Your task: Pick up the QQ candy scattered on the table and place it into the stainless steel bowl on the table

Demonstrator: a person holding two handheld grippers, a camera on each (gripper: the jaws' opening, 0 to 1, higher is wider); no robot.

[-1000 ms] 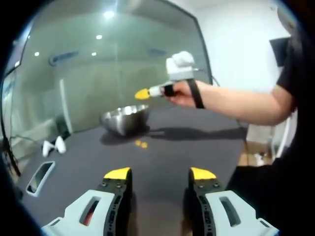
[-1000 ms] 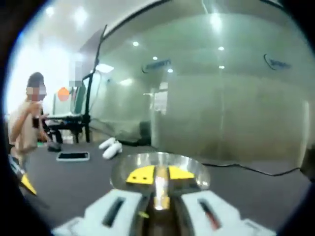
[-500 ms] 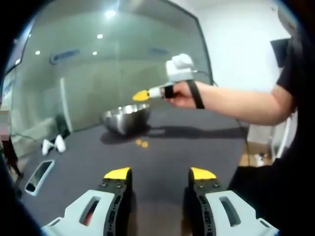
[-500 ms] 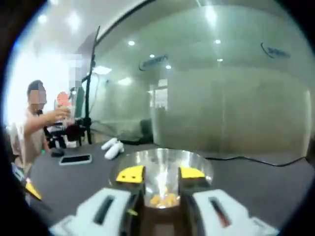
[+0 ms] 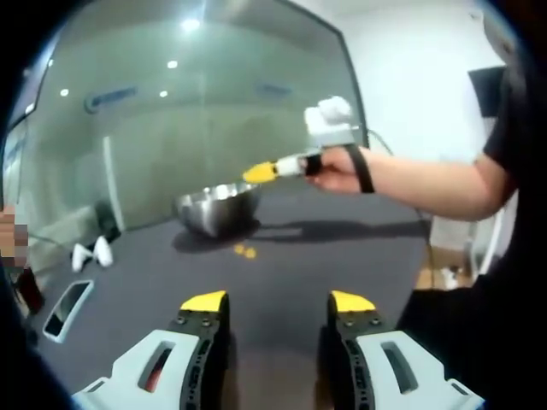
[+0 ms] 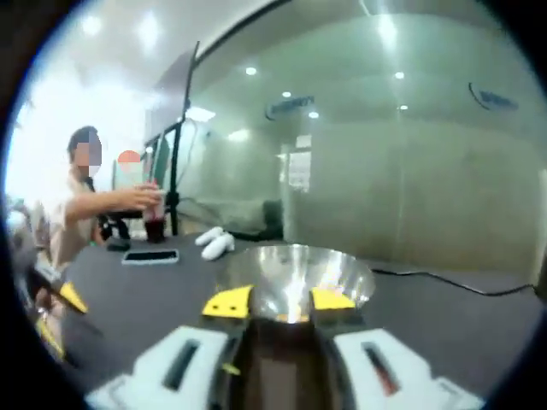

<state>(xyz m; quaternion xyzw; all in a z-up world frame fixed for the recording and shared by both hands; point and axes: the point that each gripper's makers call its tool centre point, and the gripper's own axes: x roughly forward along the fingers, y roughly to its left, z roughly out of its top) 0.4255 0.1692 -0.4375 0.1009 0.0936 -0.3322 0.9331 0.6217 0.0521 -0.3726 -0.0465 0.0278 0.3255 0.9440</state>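
In the left gripper view, the left tool rises from the bottom of the frame, its two yellow-tipped jaws standing wide apart with nothing between them. Beyond them stretches a dark grey surface. At the centre left of the frame sits the stainless steel bowl, round and shiny. Just in front of it, toward the centre, two small orange QQ candy pieces lie on the surface, close together. From the right of the frame a person's hand with a black strap around it reaches in, holding the right tool; its yellow tip hangs in the air above the bowl's right rim. From this angle I cannot tell how its jaws stand. At the lower left lies a phone, and above it two small white objects stand on the surface.

In the right gripper view, the right tool fills the bottom centre, jaws apart and empty. Directly past its tips is the bowl, with orange candy visible inside near its base. At the left of the frame another person reaches toward a dark red cup. Near it lie a phone and white objects. A glass wall fills the background.
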